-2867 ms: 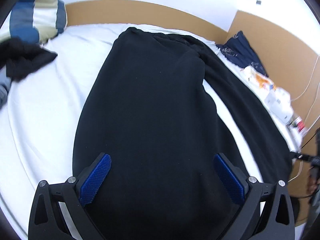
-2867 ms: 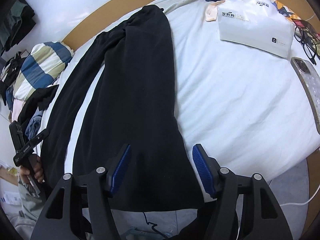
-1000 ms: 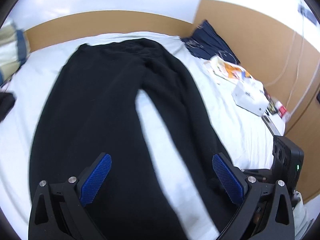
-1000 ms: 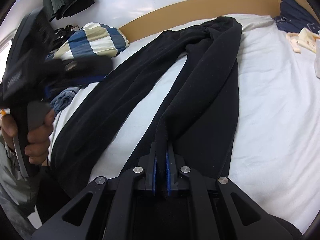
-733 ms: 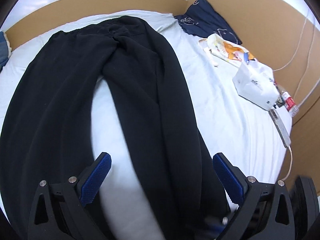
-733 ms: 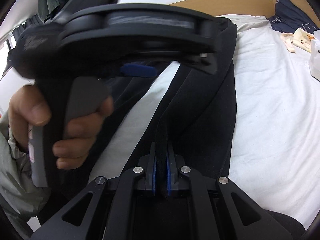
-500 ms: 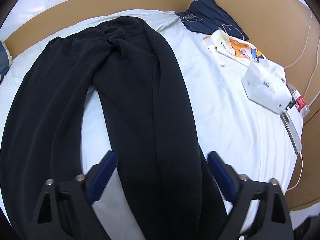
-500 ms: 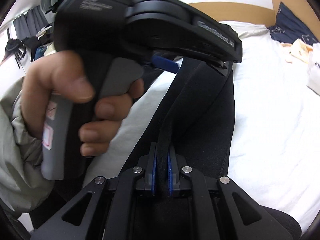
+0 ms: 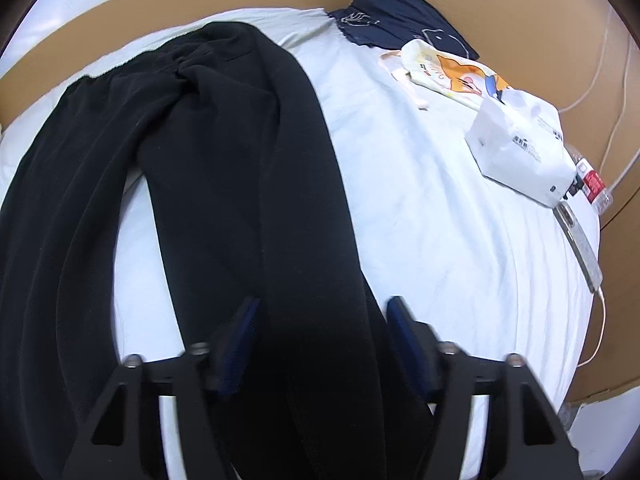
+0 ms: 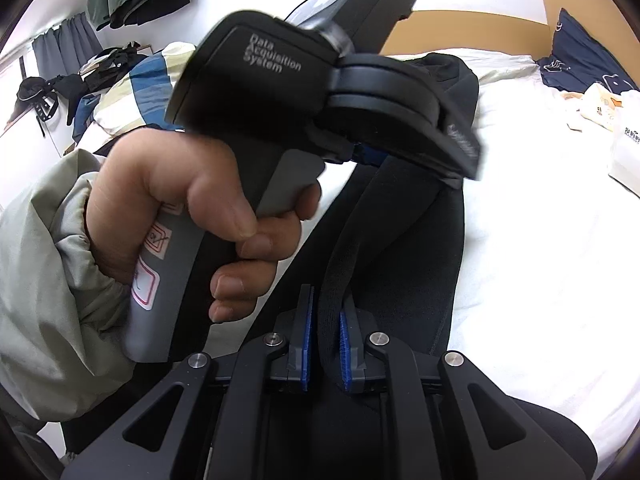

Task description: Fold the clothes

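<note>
1. Up close, the right claw (image 10: 325, 342) is clenched on a narrow fold of the black, soft, matte fleece trousers (image 9: 224, 168); the fabric rises from between its ribbed blue pads (image 10: 306, 344) towards twelve o'clock in the right wrist view.
2. The left claw (image 9: 320, 344) is released, its blue pads spread to either side of one trouser leg, which runs up between them from six o'clock; whether the pads touch the cloth cannot be told.
3. The trousers lie flat on the white, lightly creased bed sheet (image 9: 460, 240), waistband at about twelve o'clock by the tan headboard panel (image 9: 120, 4), the two legs splaying towards six and eight o'clock with a wedge of sheet between them.
4. In the right wrist view a hand (image 10: 192, 216) in a pale grey-green gathered sleeve (image 10: 44, 264) grips the grey pistol handle of the left claw's black body at nine to ten o'clock, printed "Data Acquisition System".
5. At two o'clock in the left wrist view sit a white plastic-wrapped tissue pack (image 9: 524, 152), a cream printed cloth bag (image 9: 444, 68) and a dark navy pillow (image 9: 396, 16); a slim phone (image 9: 580, 248) lies at three o'clock, well apart from the trousers.
6. A blue, cream and white striped duvet (image 10: 132, 84) is bunched at ten o'clock in the right wrist view.
</note>
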`<action>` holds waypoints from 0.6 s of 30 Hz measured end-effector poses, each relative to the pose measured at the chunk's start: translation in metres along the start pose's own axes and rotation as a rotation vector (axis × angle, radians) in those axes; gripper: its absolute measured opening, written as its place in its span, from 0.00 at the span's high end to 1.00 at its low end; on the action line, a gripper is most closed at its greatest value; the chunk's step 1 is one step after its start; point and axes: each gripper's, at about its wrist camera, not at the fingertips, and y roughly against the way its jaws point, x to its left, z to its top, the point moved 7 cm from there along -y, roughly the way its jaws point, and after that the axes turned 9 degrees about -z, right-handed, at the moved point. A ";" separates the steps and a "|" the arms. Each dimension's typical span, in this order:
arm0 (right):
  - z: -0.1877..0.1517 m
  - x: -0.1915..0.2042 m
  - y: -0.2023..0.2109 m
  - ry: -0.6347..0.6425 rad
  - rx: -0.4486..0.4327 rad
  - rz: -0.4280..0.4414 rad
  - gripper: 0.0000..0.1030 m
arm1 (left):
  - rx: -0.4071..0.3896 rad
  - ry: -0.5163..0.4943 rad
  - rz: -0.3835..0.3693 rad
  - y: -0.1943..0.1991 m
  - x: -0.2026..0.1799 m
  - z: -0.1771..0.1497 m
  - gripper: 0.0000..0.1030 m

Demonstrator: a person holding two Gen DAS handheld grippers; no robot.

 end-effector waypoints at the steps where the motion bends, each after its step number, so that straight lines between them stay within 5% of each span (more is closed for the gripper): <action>1: 0.001 0.000 0.002 -0.003 -0.006 0.005 0.87 | -0.009 0.010 -0.004 0.003 0.002 0.000 0.69; 3: 0.003 -0.002 0.011 -0.022 -0.028 0.049 0.80 | -0.043 0.072 -0.046 0.012 0.012 0.001 0.89; 5: 0.006 -0.006 0.026 -0.054 -0.061 0.108 0.66 | -0.083 0.159 -0.121 0.029 0.025 0.002 0.90; 8: 0.008 -0.023 0.052 -0.111 -0.104 0.175 0.63 | -0.143 0.192 -0.147 0.061 0.040 0.000 0.90; 12: -0.006 -0.052 0.079 -0.163 -0.094 0.147 0.44 | -0.217 0.193 -0.170 0.109 0.056 -0.004 0.90; 18: -0.033 -0.079 0.107 -0.069 -0.024 0.108 0.37 | -0.280 0.210 -0.186 0.155 0.080 -0.002 0.90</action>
